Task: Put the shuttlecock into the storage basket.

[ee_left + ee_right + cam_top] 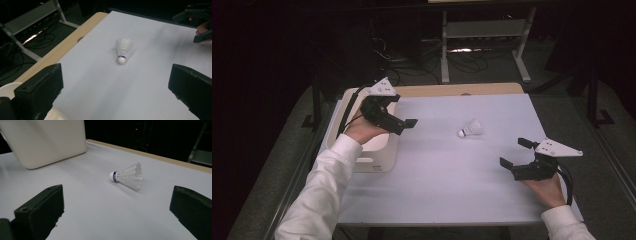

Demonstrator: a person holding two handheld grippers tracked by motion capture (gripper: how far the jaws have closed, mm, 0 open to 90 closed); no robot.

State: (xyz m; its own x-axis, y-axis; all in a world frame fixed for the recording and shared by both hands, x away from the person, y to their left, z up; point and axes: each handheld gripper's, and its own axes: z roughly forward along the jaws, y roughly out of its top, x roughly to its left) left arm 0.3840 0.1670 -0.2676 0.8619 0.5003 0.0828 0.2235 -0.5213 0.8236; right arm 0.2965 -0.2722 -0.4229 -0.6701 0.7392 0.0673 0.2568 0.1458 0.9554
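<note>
A white feathered shuttlecock (471,129) with a blue band at its cork lies on its side on the white tabletop (437,175), near the middle. My left gripper (403,110) is open above the right rim of a white bin, to the shuttlecock's left. In the left gripper view the shuttlecock (123,50) lies ahead of the wide-apart jaws, cork toward me, and my left gripper (115,95) holds nothing. My right gripper (516,152) is open near the table's right side, empty. In the right gripper view the shuttlecock (127,177) lies beyond my right gripper (115,212), cork pointing left.
A white bin (377,150) sits at the table's left edge, also seen as a white box (50,142) at far left. A wooden strip (452,90) runs along the far edge. Beyond the table are a metal frame (482,30) and floor cables.
</note>
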